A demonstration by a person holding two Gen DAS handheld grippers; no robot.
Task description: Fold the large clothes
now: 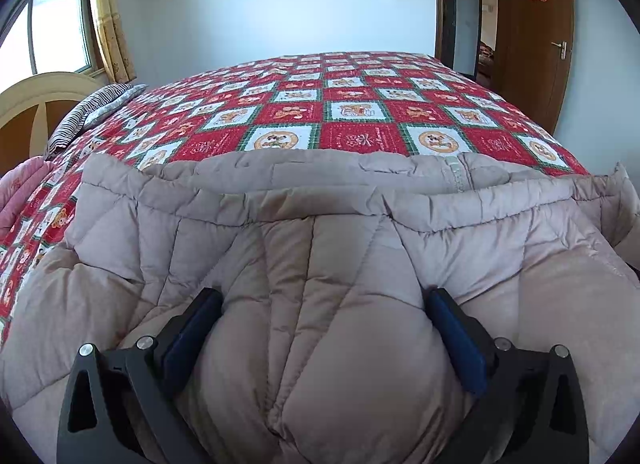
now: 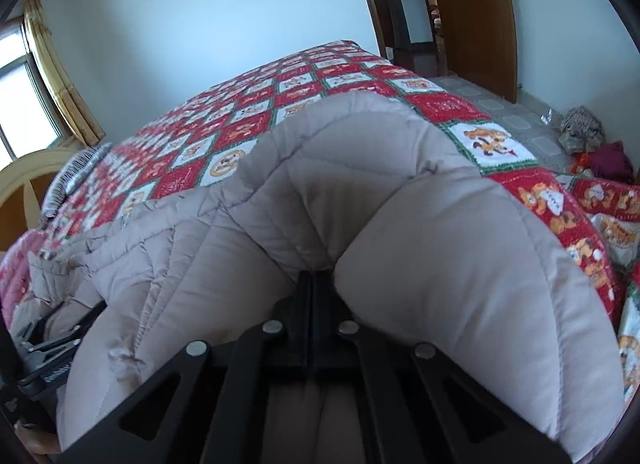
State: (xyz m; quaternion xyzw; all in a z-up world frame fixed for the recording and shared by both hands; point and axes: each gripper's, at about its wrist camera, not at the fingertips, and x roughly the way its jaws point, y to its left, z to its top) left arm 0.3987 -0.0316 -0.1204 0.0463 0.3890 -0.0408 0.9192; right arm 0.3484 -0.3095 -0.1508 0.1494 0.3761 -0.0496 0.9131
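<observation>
The right gripper [image 2: 314,284] is pinching the beige padded coat [image 2: 400,232], jaws fully together; the left gripper [image 1: 324,328] is straddling a bulge, wide apart, seemingly not pressing.

Left gripper [image 1: 324,328] over beige quilted jacket [image 1: 320,248], jaws spread wide, blue pads [image 1: 192,340] pressed into puffy fabric bulging between them, no pinch visible. Jacket spread across near edge of bed, zipper [image 1: 454,176] at its far hem. Beyond: red-and-white checkered bedspread [image 1: 320,112], striped pillow [image 1: 88,112] by cream headboard [image 1: 44,96], yellow curtain [image 1: 108,24], wooden door [image 1: 532,44] at right.
</observation>
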